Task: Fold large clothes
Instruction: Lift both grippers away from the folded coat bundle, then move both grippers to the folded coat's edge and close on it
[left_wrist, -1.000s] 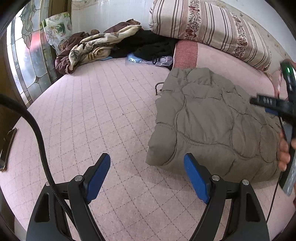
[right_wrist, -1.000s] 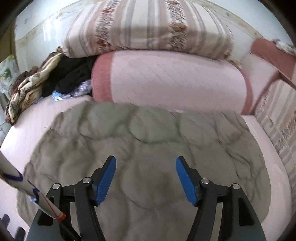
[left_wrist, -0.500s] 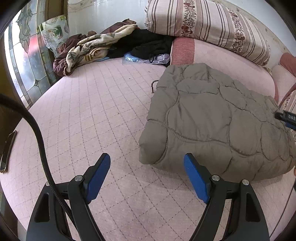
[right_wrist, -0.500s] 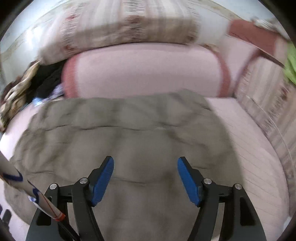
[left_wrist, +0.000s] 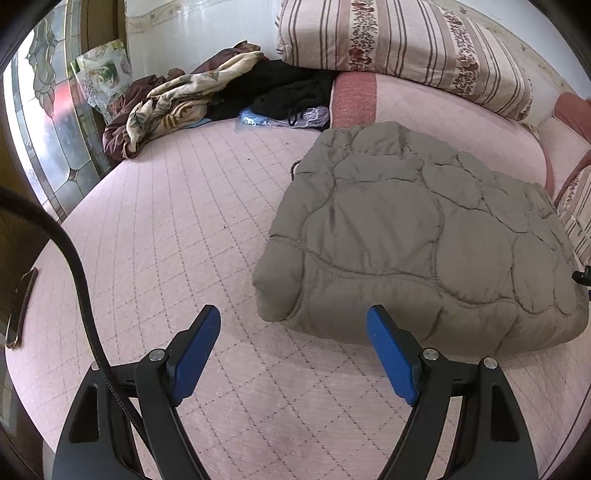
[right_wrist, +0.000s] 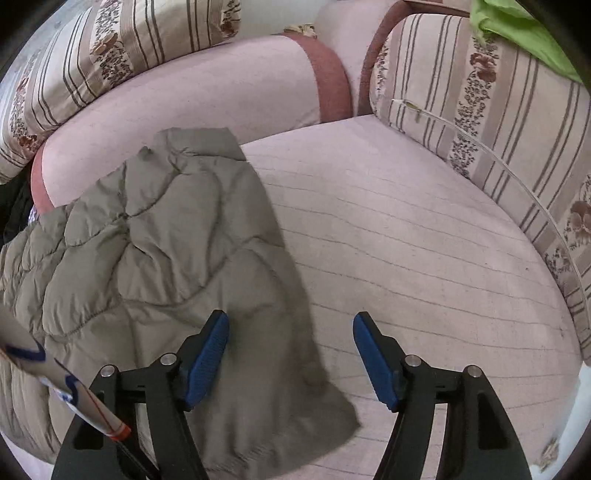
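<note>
My left gripper (left_wrist: 293, 349) and right gripper (right_wrist: 291, 356) both gape, gripping nothing. The folded grey-green quilted jacket (left_wrist: 424, 240) lies lengthwise toward the pink bolster cushion (left_wrist: 436, 118).

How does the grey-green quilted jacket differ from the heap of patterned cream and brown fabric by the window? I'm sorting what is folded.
The grey-green quilted jacket lies as a compact, flat-topped bundle mid-bed; the heap of patterned cream and brown fabric is crumpled and loose at the bed's far edge. The jacket is one plain colour with stitched puffed panels; the heap is printed and mixed. Both rest on the pink quilted bedcover, held by neither gripper.
</note>
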